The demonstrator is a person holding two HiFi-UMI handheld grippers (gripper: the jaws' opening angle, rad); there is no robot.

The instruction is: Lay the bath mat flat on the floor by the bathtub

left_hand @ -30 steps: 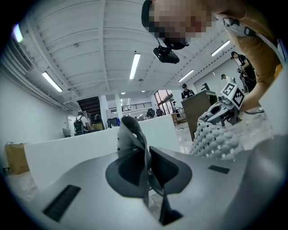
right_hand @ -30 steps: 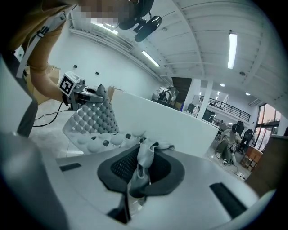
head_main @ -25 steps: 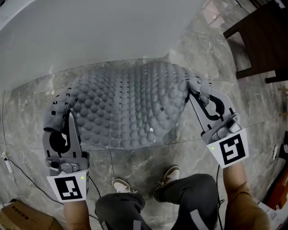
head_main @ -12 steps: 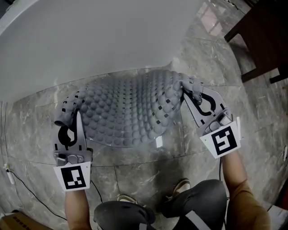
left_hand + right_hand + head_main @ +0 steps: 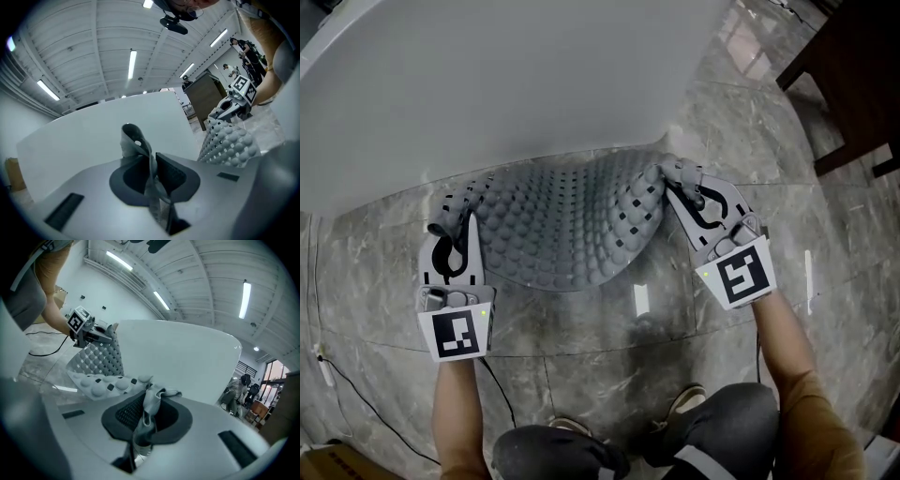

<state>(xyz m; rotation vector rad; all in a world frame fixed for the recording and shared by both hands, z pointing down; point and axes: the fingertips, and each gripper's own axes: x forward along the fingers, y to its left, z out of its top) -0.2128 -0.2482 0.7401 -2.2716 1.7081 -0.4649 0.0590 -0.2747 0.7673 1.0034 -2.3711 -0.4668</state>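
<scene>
Item: grey bubble-textured bath mat [image 5: 558, 230], perforated, 1 pc.
Loc.: on marble-look floor [image 5: 581, 347], just beside white bathtub [image 5: 487, 84]. Middle humped, far edge at tub wall.
L tongs [image 5: 453, 217]: nearly closed, pinching mat's left corner.
R tongs [image 5: 675, 183]: same, clamped on right corner. Both corners curled up.
Also: dark wooden furniture [image 5: 853, 84], top right; black cable [image 5: 337, 394], lower left.

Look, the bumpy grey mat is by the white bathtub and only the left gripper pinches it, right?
Not only the left: the right gripper is shut on the mat too, as the right gripper view shows. The mat is by the bathtub, and the left gripper pinches it.
</scene>
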